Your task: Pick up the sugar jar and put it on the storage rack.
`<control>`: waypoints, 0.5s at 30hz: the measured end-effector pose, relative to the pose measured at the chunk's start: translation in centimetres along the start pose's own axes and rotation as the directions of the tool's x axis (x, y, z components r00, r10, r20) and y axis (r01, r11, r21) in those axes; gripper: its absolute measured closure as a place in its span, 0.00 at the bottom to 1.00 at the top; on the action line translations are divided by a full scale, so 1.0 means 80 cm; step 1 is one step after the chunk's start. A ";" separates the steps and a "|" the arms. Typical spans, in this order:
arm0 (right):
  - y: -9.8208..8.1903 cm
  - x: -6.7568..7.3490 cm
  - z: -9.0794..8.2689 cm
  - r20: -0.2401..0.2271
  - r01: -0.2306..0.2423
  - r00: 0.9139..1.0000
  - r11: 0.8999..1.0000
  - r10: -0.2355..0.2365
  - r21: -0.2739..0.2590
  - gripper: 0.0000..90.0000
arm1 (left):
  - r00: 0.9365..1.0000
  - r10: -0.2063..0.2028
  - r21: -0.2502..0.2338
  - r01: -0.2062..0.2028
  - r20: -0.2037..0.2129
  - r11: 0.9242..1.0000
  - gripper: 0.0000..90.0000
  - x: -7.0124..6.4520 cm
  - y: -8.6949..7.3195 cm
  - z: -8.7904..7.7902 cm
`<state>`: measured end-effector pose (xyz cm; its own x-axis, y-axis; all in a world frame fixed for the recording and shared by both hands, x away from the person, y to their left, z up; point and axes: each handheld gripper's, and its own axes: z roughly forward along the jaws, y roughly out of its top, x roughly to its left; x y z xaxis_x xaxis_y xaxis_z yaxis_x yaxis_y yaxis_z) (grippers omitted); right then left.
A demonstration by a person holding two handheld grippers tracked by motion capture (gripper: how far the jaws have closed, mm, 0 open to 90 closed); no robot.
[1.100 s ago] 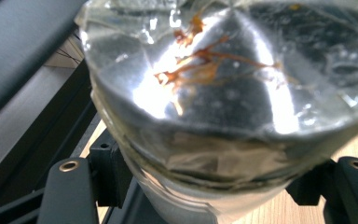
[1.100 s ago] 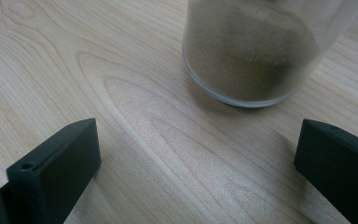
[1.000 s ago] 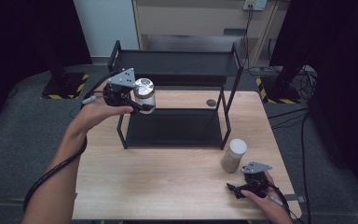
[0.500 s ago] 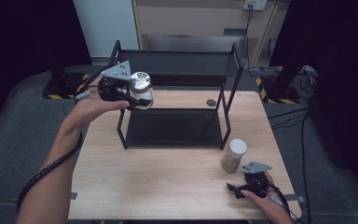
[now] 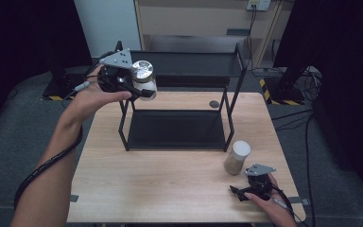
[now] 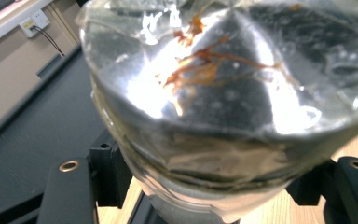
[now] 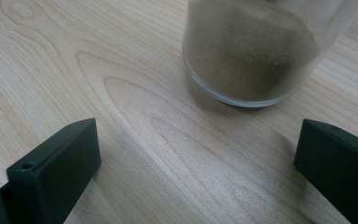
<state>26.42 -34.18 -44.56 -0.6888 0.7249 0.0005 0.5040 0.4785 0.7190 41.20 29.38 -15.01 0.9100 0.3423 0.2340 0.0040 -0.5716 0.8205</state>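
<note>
A clear glass jar (image 5: pixel 144 78) with a shiny silver lid hangs in the air by the top left corner of a black two-tier shelf (image 5: pixel 189 65). My left gripper (image 5: pixel 142 90) is shut on its body. In the left gripper view the jar (image 6: pixel 223 93) sits very close, with orange strands inside, between the two black jaws. A second jar (image 5: pixel 237 157), white-capped and part full of brown powder, stands on the table at the front right. Just in front of it, my right gripper (image 5: pixel 238 193) rests low on the wood, open. Its jaws (image 7: pixel 198 154) stand wide apart, short of that powder jar (image 7: pixel 256 51).
The shelf's lower tier (image 5: pixel 177 130) sits on the wooden table (image 5: pixel 160 184). A small dark disc (image 5: pixel 213 104) lies on the table behind the shelf's right legs. A black cable (image 5: pixel 47 163) trails along my left forearm.
My left hand has risen with the jar, from beside the shelf's upper tier to just above its top left corner. The right gripper and the powder jar have not moved.
</note>
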 end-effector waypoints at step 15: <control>0.000 0.000 0.000 0.000 0.000 1.000 1.000 0.000 0.000 0.01 | 0.997 -0.032 -0.005 0.032 -0.064 0.999 0.33 0.005 0.033 -0.002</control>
<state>26.42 -34.18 -44.55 -0.6890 0.7248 0.0006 0.5042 0.4786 0.7188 41.48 28.12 -12.62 0.8809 0.4075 0.2408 0.0307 -0.5568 0.8301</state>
